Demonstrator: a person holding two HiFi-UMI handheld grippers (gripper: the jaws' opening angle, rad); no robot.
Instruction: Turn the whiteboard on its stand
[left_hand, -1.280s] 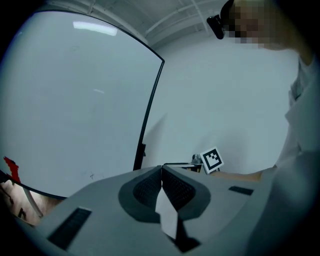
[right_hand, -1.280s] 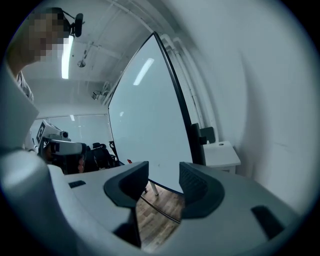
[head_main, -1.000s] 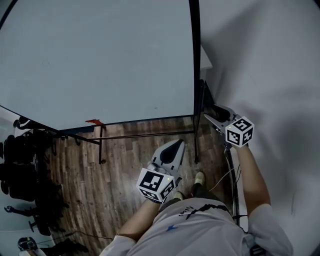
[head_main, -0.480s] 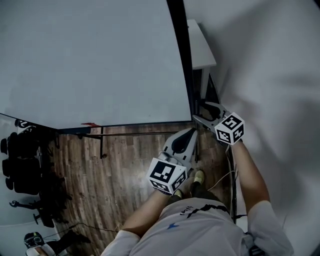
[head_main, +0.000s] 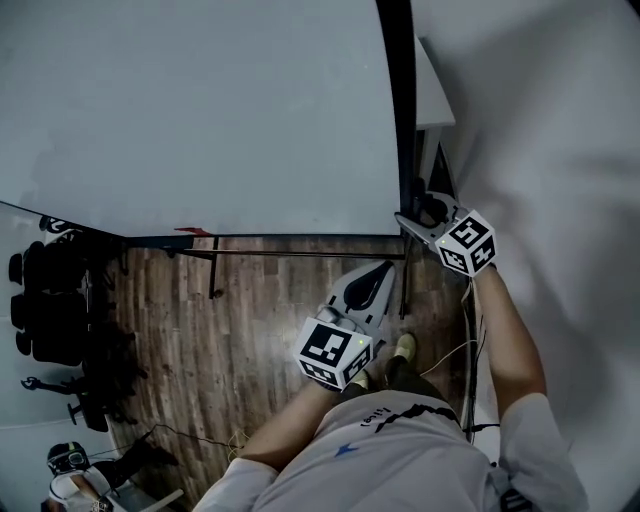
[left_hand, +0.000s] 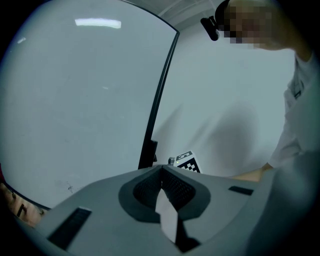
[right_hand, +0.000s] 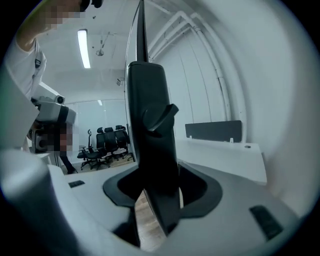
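The whiteboard (head_main: 200, 110) is filling the upper left of the head view, its pale surface standing in front of us and its black frame edge (head_main: 401, 110) running down beside the white wall (head_main: 540, 120). On that right edge the stand's black bracket (right_hand: 152, 150), with a small lever knob sticking out of it, is sitting between the jaws of our right gripper (head_main: 425, 213). Those jaws are closing around it, wide apart, with a strip of floor showing between the bracket and one pad, so we are not pressing on it.

Our left gripper (head_main: 380, 275) is hanging lower, over the wooden floor (head_main: 250, 320) and just short of the board's bottom rail. Its jaws are meeting at the tips and gripping nothing. It is pointing up at the board and at the right gripper's marker cube (left_hand: 186, 162).

A small red thing (head_main: 190, 232) is lying on the board's lower edge. Black office chairs (head_main: 45, 310) are crowding the far left. In the right gripper view a white desk (right_hand: 225, 155) with a dark panel (right_hand: 214, 131) is showing behind the bracket.

The cubes are carrying only black-and-white square patterns. The small dark print on our white shirt (head_main: 385, 420) is too small for us to read.
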